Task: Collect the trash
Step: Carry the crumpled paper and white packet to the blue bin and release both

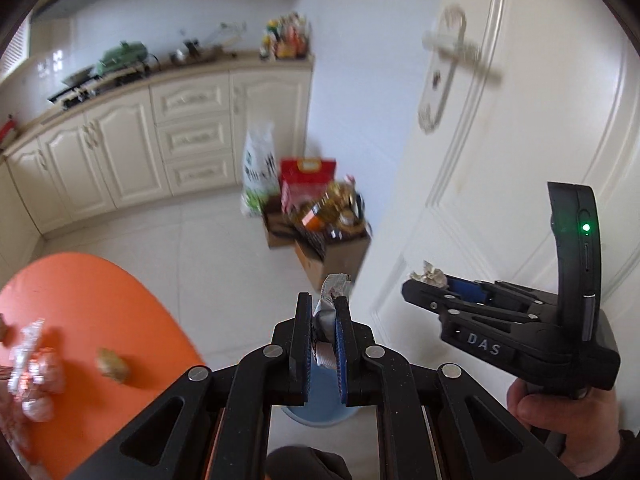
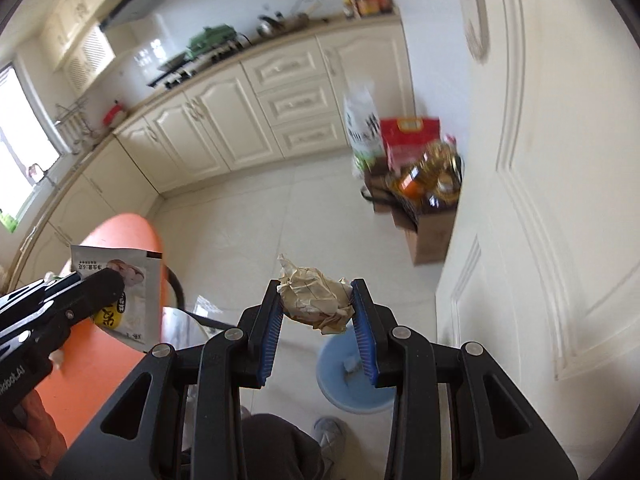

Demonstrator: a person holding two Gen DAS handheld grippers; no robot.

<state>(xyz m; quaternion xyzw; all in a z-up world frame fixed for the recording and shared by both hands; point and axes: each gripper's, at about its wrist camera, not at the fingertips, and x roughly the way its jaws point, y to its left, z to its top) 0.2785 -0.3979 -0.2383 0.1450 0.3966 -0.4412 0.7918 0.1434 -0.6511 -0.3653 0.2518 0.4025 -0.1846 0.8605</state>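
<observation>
- Left wrist view: my left claw (image 1: 323, 308) is clamped tight on a flat silvery-white snack wrapper (image 1: 333, 294), which sticks up past the tips, off the round orange surface (image 1: 104, 304).
- The surface's curved edge sits left of the claw; crinkled foil wrappers (image 1: 34, 372) and a small brown scrap (image 1: 113, 365) lie on it near that edge.
- Right wrist view: my right claw (image 2: 316, 300) stands partly open, both pads pressing a crumpled beige paper ball (image 2: 316, 294).
- A round light-blue bin (image 2: 344, 380) stands on the pale tiled floor (image 2: 256, 216) just below both claws.
- The white panelled door (image 2: 552, 160) runs close on the right.
- Cardboard boxes of groceries (image 2: 424, 200) stand by the door, ahead; open floor lies between them and the bin.
</observation>
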